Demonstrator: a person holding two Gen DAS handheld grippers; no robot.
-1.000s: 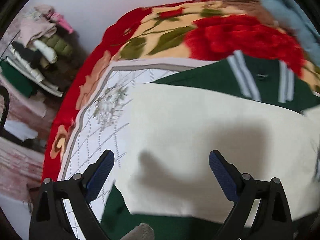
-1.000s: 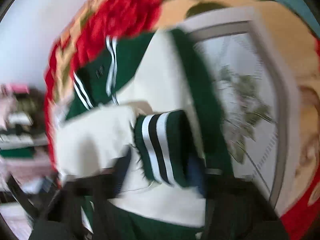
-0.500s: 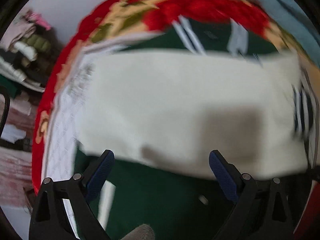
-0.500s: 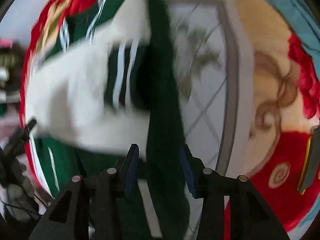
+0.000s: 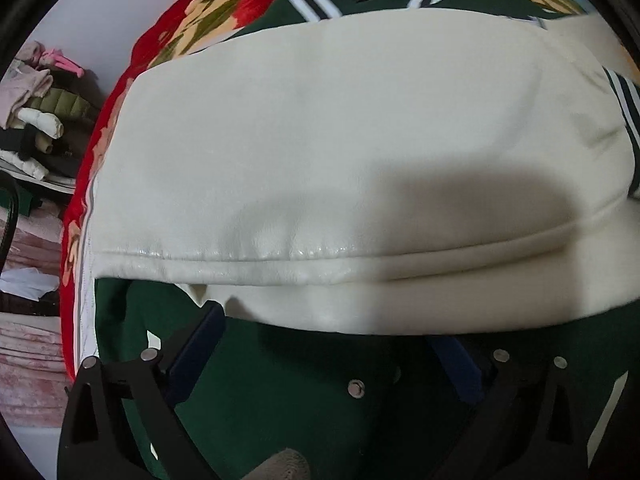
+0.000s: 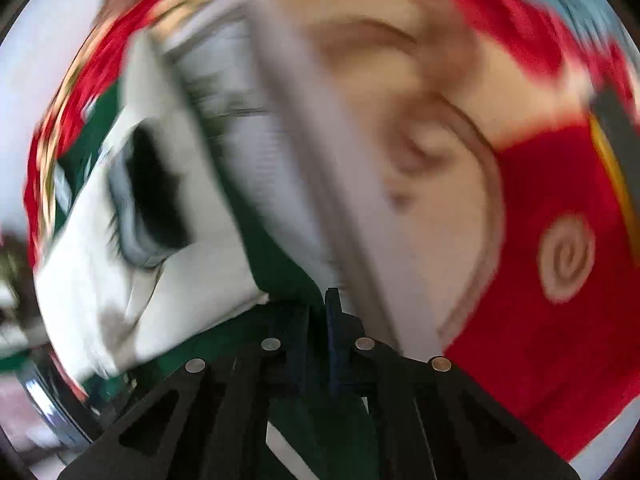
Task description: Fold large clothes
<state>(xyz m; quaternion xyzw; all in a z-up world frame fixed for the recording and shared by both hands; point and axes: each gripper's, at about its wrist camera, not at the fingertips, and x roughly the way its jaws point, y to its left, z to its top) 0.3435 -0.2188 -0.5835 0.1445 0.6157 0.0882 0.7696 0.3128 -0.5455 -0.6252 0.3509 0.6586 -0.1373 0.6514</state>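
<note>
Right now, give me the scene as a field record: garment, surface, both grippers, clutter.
garment: green jacket with cream sleeves folded across its body, striped collar at far edge
surface: floral blanket, red border
left gripper: jaws opening wide, over the green front below the cream sleeve edge, pads pressing on nothing
right gripper: shut at the jacket's green edge; view blurred, hold unclear
clutter: clothes pile off the blanket's left side

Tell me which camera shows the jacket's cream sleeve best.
The left wrist view: the cream sleeve fills the frame, sharp, lying folded across the green jacket body. The right wrist view shows it only at the left, blurred.
</note>
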